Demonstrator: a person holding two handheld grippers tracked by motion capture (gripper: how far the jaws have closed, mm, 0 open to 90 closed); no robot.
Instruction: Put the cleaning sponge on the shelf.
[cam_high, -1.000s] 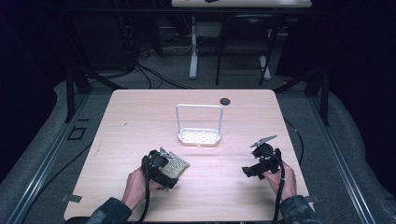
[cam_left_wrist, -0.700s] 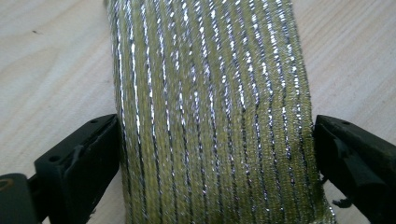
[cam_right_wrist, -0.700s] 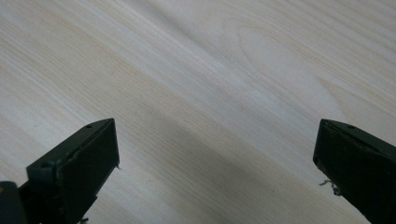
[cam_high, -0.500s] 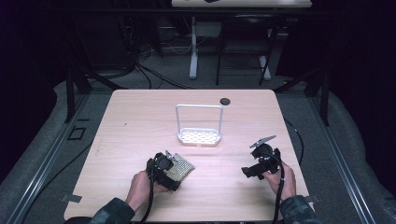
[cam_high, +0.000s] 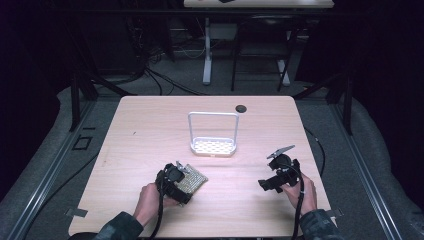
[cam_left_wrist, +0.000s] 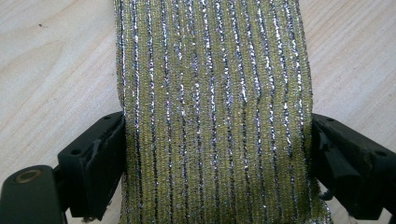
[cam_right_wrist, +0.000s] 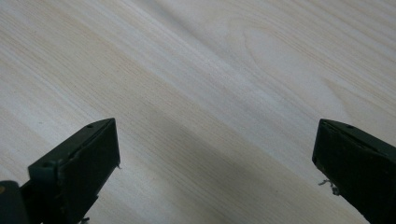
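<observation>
A gold-green scouring pad with glittering stripes is at the near left of the wooden table. My left gripper is shut on it, one black jaw pressed against each long side. Whether the pad rests on the wood or hangs just above it is unclear. At the near right, my right gripper is open and low over bare wood, with nothing between its jaws.
A small white wire rack with a perforated base and a tall hoop stands mid-table, beyond both grippers. A black round disc lies near the far edge. A second table and cables are on the dark floor behind.
My left gripper and the pad have shifted a little to the right and toward the near edge. The right gripper has dipped slightly nearer as well.
</observation>
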